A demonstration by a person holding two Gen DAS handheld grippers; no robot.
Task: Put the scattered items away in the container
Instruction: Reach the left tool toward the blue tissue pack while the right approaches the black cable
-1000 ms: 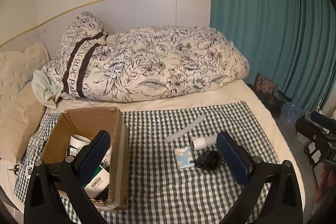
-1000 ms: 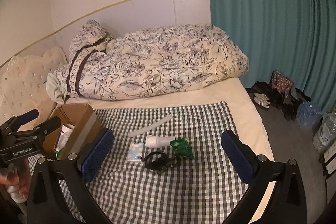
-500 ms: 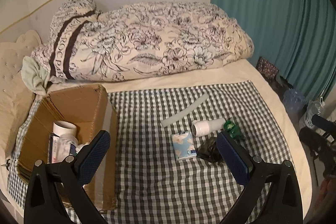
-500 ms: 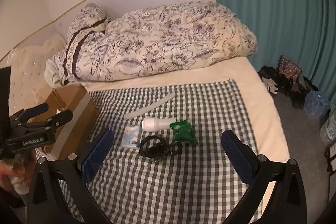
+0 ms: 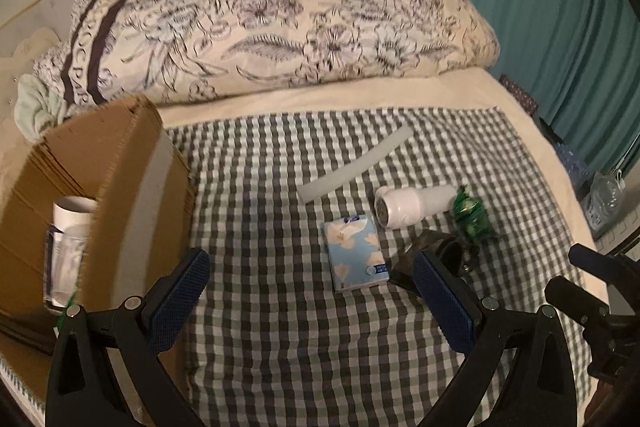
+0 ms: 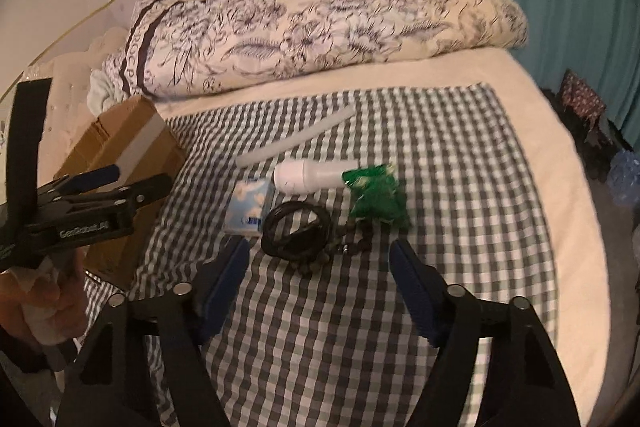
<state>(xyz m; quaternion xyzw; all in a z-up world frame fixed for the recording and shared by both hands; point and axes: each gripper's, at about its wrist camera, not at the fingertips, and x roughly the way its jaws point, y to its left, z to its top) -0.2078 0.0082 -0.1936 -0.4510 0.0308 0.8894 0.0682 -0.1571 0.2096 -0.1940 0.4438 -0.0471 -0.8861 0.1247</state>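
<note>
A: Five loose things on the checked cloth [image 6: 460,155] — tissue pack [image 6: 251,205], white bottle [image 6: 310,175], green packet [image 6: 378,201], black coil [image 6: 296,231] with a bead string [image 6: 348,247], pale strip [image 6: 296,139]. All just ahead of the right gripper [image 6: 320,283], coil nearest, dead centre between the pads.

B: Jaws there?

A: Apart, nothing between them, though just narrowed from full width — probably sized for the coil. Left gripper [image 5: 312,295] spread wide, empty too, tissue pack [image 5: 356,251] just ahead, a little right of centre.

B: And the cardboard box [image 5: 100,163]?

A: Hard left of the left claw, open top tipped this way, likely for an easy drop. Already some things inside — a white tube [image 5: 76,211] among them.

B: Seen from the right side?

A: Only the box's taped outer wall [image 6: 132,151]; contents hidden. Beads clear there, mostly blocked by a pad [image 5: 444,303] in the left view.
</note>
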